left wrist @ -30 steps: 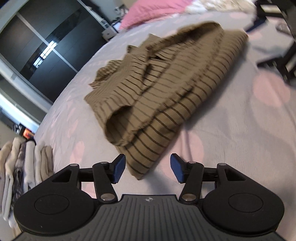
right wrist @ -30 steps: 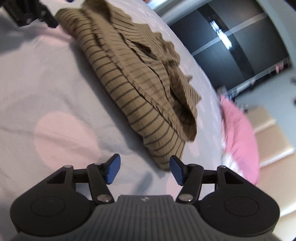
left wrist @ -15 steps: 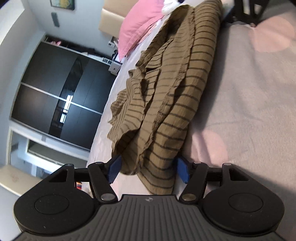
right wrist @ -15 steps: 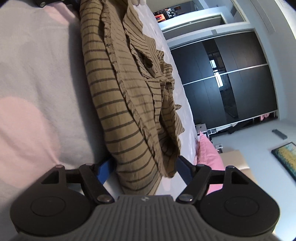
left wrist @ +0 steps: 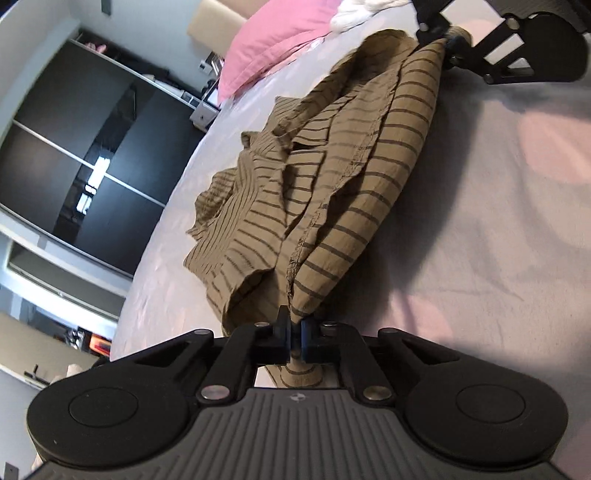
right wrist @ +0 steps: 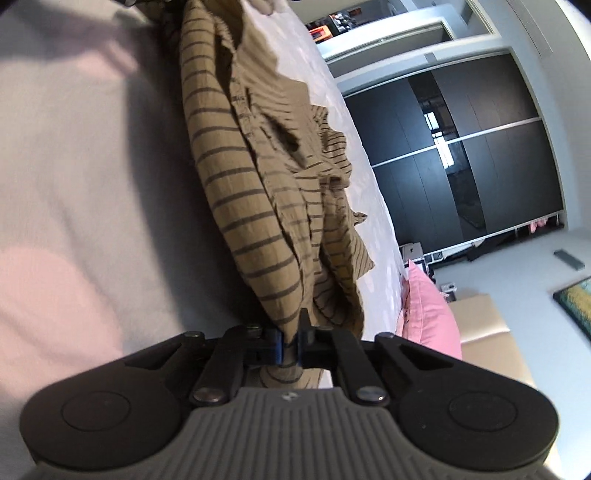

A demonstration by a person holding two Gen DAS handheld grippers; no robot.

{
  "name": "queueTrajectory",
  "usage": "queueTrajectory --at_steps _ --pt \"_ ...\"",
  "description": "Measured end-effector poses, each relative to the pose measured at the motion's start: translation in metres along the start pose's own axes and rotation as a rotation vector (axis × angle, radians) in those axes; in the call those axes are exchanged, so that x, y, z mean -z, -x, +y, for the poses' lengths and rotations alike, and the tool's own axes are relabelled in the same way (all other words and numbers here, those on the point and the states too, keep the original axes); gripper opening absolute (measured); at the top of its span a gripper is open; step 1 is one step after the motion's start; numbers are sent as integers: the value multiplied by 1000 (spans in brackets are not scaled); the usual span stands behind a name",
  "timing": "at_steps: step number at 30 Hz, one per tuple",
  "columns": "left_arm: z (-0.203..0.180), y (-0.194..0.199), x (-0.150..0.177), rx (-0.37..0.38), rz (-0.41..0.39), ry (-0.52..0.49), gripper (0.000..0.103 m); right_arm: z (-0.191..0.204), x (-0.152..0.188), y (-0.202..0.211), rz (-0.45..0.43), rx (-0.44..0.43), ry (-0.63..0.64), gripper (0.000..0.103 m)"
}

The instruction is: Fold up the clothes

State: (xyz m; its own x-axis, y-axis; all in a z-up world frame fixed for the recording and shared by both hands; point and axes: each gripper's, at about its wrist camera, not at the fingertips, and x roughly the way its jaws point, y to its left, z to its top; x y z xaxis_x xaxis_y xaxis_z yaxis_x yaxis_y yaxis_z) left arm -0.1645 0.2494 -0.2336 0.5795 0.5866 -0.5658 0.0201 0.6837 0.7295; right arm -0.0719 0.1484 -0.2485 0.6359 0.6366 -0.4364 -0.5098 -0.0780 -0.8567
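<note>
An olive-brown striped shirt (left wrist: 332, 184) lies crumpled lengthwise on the pale bed cover (left wrist: 480, 221). My left gripper (left wrist: 295, 332) is closing its jaws on the near corner of the shirt, and the blue pads pinch the cloth between them. In the right wrist view the same shirt (right wrist: 251, 206) runs away from my right gripper (right wrist: 290, 345), whose jaws are closing on the opposite corner with fabric pressed between the pads. The right gripper (left wrist: 447, 40) also shows at the shirt's far end in the left wrist view.
The bed cover (right wrist: 74, 184) is grey with faint pink spots. A pink pillow (left wrist: 273, 44) lies at the head of the bed beside white bedding (left wrist: 369, 7). A dark sliding wardrobe (right wrist: 461, 166) stands beyond the bed.
Both grippers moved onto opposite ends of the shirt and went from wide open to clamped on its corners. The shirt now stretches between them and its ends are slightly raised.
</note>
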Motion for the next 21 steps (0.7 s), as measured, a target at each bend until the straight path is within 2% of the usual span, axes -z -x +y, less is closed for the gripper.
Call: queueTrajectory --at_steps 4,9,13,16,21 --pt "14 18 0 17 -3 32 2 -12 -4 9 -6 -3 -14 6" --pt "27 53 6 24 -14 14 2 -24 -9 34 -14 -37 -39 6" --pt "33 78 11 39 -20 -1 2 -31 -9 69 -15 -119 -24 6" --pt "27 107 18 60 -28 -14 2 -37 -5 103 -6 -168 -82 6" --pt "23 152 34 127 -16 9 2 -30 0 163 -23 -250 -89 6"
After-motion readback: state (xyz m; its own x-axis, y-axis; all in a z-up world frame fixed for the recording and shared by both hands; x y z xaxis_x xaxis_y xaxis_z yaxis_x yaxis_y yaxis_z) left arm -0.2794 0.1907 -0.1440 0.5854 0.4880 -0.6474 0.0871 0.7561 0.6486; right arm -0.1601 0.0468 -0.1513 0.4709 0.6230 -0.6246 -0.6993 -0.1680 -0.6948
